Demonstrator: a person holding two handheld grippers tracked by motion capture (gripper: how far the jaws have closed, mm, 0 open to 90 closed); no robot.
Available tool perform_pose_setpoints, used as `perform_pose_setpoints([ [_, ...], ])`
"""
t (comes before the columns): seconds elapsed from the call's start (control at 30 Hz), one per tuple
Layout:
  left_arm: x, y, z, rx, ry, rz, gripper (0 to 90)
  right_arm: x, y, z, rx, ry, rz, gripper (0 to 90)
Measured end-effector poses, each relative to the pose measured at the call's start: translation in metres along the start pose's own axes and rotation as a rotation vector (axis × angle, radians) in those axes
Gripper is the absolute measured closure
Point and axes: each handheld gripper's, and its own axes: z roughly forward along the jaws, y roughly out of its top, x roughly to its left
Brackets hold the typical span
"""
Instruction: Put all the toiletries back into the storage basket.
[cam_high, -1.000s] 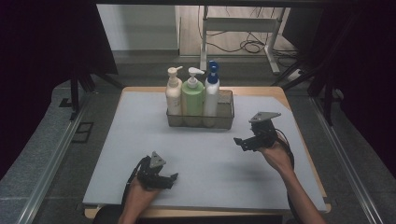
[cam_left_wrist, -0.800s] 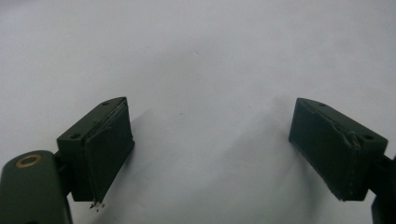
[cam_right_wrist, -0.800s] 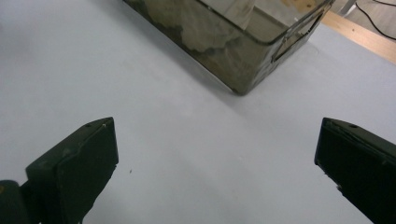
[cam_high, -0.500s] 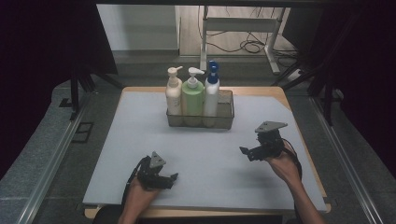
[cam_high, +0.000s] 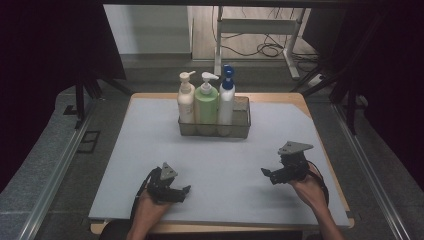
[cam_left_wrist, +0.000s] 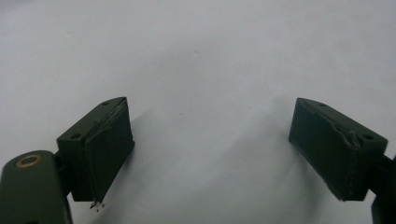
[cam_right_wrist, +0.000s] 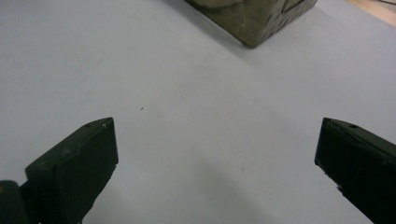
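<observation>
Three pump bottles (cam_high: 206, 102) stand upright in the basket (cam_high: 242, 129) at the far middle of the table (cam_high: 125, 165). Left gripper (cam_high: 172, 192) and right gripper (cam_high: 267, 173) rest near, well apart from it, jaws spread, empty (loading looks done).
</observation>
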Motion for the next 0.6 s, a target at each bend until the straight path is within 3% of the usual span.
perform_pose_setpoints([
  [0.6, 0.000, 0.000, 0.000, 0.000, 0.000, 0.001, 13.0, 0.008, -0.044, 0.012, 0.041, 0.022, 0.056, 0.0],
])
